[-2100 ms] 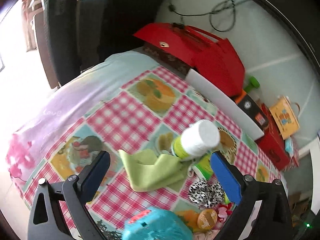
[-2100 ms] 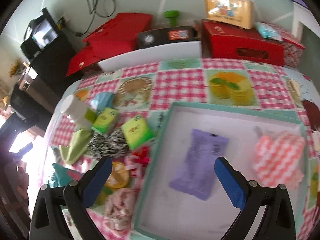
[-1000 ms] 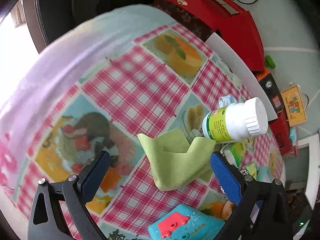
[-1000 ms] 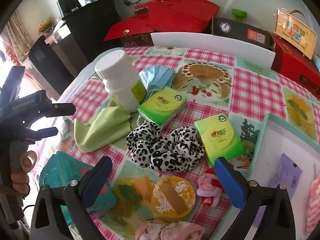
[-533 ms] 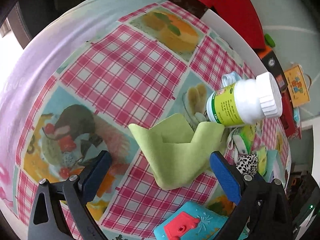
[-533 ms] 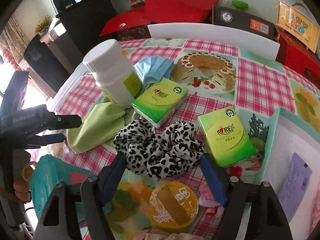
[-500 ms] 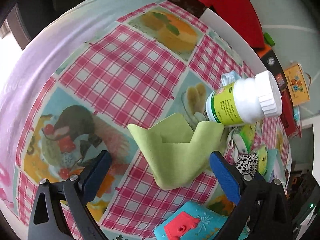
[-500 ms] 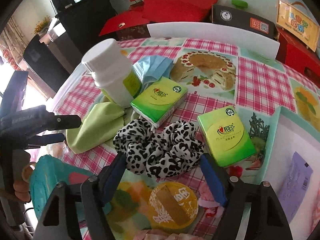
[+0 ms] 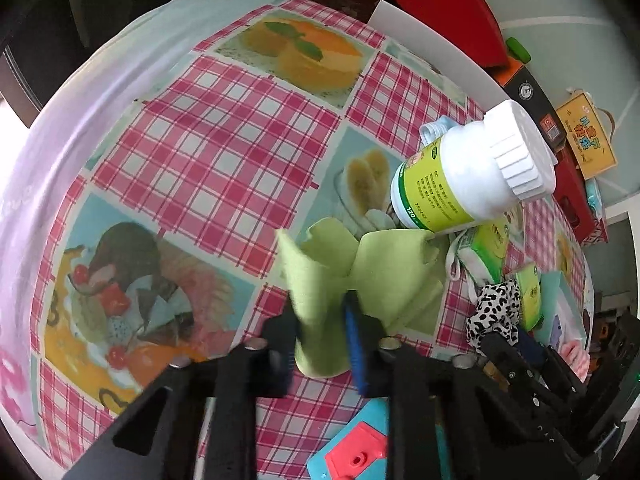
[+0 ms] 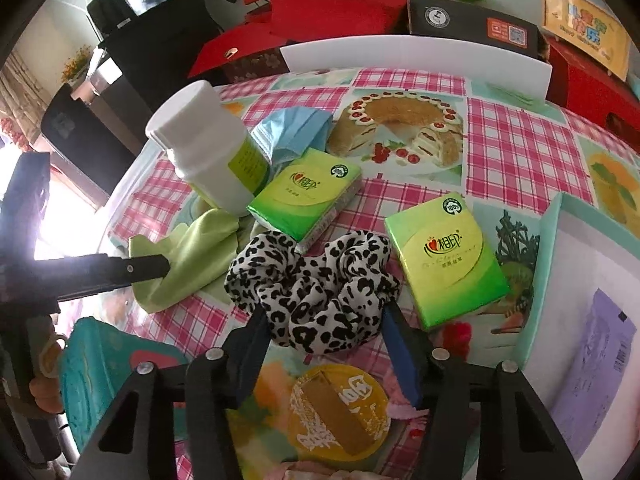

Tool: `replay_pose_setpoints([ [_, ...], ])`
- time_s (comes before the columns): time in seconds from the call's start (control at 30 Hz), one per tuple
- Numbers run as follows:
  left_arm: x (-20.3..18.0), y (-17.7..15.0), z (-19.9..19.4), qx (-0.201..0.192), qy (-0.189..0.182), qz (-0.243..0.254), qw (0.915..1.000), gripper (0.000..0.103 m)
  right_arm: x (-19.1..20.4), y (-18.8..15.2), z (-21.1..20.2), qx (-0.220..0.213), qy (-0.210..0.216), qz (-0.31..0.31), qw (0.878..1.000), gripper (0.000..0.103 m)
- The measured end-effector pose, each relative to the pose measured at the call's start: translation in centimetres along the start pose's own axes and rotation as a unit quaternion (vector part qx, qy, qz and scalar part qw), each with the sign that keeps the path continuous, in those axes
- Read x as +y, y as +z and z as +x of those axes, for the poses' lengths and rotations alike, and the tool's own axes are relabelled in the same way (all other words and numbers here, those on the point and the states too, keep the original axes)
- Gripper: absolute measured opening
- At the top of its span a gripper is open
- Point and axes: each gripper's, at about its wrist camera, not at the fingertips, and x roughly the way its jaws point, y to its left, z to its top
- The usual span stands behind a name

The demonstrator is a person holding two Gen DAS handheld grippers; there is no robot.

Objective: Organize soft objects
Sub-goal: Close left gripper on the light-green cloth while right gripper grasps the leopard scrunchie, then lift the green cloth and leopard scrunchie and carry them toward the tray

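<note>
Left wrist view: left claw closing, pads pinching the bunched green cloth on the counter.
Right wrist view: right claw half wide and closing around the leopard scrunchie; pads seem not yet pressing.
Neighbours: white bottle stands touching the cloth.

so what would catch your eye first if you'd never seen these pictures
Probably the left gripper closing on the bunched-up green cloth in the middle of the checked tablecloth. Next, the big white bottle standing just behind the cloth. In the right wrist view, the leopard-print scrunchie sits between the right gripper fingers as they close.
</note>
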Motion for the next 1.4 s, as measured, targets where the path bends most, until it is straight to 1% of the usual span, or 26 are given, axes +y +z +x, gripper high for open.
replay_pose_setpoints([
  [0.03, -0.1, 0.0, 0.1, 0.001, -0.001, -0.001, 1.0000, 0.011, 0.0, 0.0, -0.1, -0.001, -0.001, 0.000, 1.000, 0.054],
  [0.13, -0.1, 0.0, 0.5, 0.000, -0.008, -0.009, 0.9999, 0.010, 0.0, -0.1, -0.1, -0.001, 0.000, -0.001, 1.000, 0.051],
  [0.23, 1.1, -0.4, 0.0, -0.001, -0.013, -0.011, 0.9998, 0.009, -0.1, -0.1, -0.3, -0.003, 0.004, 0.005, 1.000, 0.046],
  [0.3, 1.2, -0.5, -0.3, -0.003, -0.013, -0.011, 0.9998, 0.008, -0.2, -0.1, -0.4, -0.003, 0.006, 0.008, 1.000, 0.044],
  [0.37, 1.8, -1.0, -1.5, -0.005, -0.019, -0.009, 0.9998, 0.008, -0.3, 0.0, -0.5, -0.005, 0.008, 0.011, 1.000, 0.041],
  [0.5, 1.7, -1.0, -2.1, -0.009, -0.027, -0.010, 0.9995, 0.007, -0.3, 0.0, -0.7, -0.005, 0.011, 0.010, 1.000, 0.037],
  [0.6, 1.6, -0.4, -2.3, -0.014, -0.032, -0.014, 0.9993, 0.007, -0.3, 0.0, -1.0, -0.007, 0.015, 0.011, 1.000, 0.037],
  [0.73, 1.7, -0.2, -3.5, -0.029, -0.050, -0.019, 0.9982, 0.006, -0.5, 0.2, -1.8, -0.016, 0.022, 0.014, 1.000, 0.037],
  [0.97, 1.3, 0.0, -5.2, -0.045, -0.075, -0.014, 0.9960, 0.006, -0.6, 0.4, -3.3, -0.031, 0.036, 0.020, 0.999, 0.037],
  [1.13, 0.6, 0.1, -6.3, -0.058, -0.105, -0.007, 0.9927, 0.006, -0.6, 0.5, -4.2, -0.041, 0.043, 0.021, 0.998, 0.037],
  [1.4, -1.5, -0.1, -7.6, -0.081, -0.139, 0.013, 0.9869, 0.006, -0.4, 0.6, -5.5, -0.058, 0.047, 0.021, 0.997, 0.037],
])
